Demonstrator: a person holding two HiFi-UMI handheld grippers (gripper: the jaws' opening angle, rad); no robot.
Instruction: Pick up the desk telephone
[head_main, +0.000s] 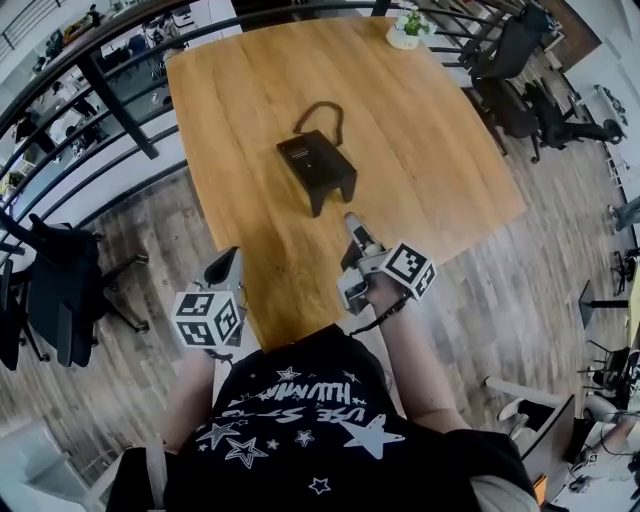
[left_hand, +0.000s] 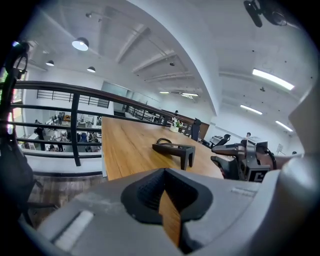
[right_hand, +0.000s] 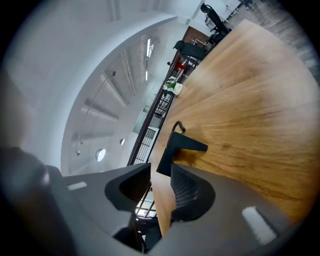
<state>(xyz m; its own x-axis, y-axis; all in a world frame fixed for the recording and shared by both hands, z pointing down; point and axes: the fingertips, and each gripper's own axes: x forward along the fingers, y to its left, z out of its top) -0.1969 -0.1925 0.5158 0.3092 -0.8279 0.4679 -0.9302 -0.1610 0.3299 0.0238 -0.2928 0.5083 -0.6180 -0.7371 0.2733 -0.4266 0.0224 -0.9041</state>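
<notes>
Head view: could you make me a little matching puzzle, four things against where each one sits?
Things:
1. telephone
2. potted plant
3. right gripper
4. left gripper

Places:
A. far edge of the table
B. over the table's near edge, pointing at the telephone
C. middle of the table
D. by the table's near left corner

Pairs: 1-C, 2-A, 3-B, 4-D
</notes>
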